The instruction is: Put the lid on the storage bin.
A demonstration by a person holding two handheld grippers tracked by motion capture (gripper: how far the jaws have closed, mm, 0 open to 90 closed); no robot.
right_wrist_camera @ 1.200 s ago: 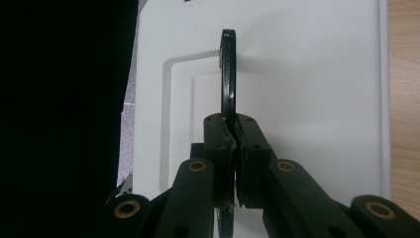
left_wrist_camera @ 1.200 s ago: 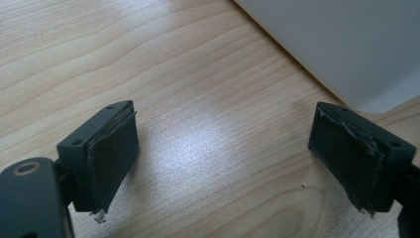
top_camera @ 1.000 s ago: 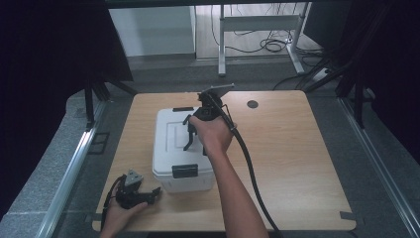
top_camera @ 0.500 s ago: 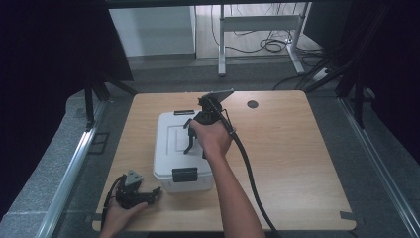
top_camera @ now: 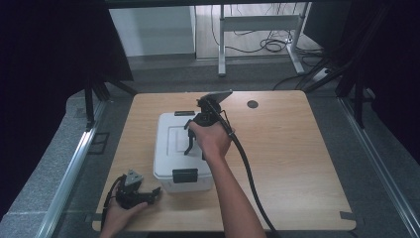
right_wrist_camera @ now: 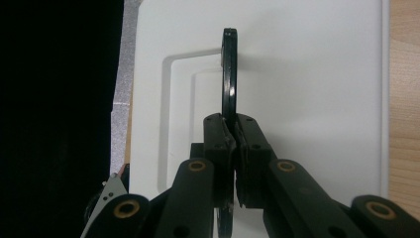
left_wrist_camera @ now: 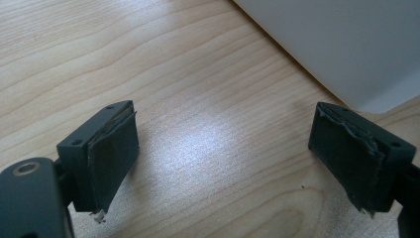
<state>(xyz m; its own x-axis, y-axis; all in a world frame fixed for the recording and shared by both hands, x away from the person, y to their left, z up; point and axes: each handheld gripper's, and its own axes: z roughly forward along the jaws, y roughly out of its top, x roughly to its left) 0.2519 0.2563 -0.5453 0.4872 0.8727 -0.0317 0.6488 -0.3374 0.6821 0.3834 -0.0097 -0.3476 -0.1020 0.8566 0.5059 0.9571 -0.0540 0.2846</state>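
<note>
White rectangular plastic storage box (top_camera: 174, 148): sits left of centre in the high view on the light wooden table (top_camera: 297, 163), long side running away from the person. Black latches show at its near end (top_camera: 184, 175) and far end (top_camera: 184, 113). Lid flat, with a recessed rectangular panel.

Thin black carrying handle (right_wrist_camera: 229, 74): stands upright on edge over the lid, running up the middle of the right gripper view.

Right gripper (right_wrist_camera: 233, 144): centre of the high view, above the lid, held from the near side by a hand. Both black jaws are pressed together on the handle's lower part, pads against each side. Black cable (top_camera: 247, 173) trails toward the lower edge of the frame.

Left gripper (top_camera: 153, 193): lower left of the high view, lying low on the table just beside the box's near left corner, held in a hand. In its own view (left_wrist_camera: 223, 158) the jaws stand wide apart with bare wood between them; the box wall fills the upper right corner.
</note>
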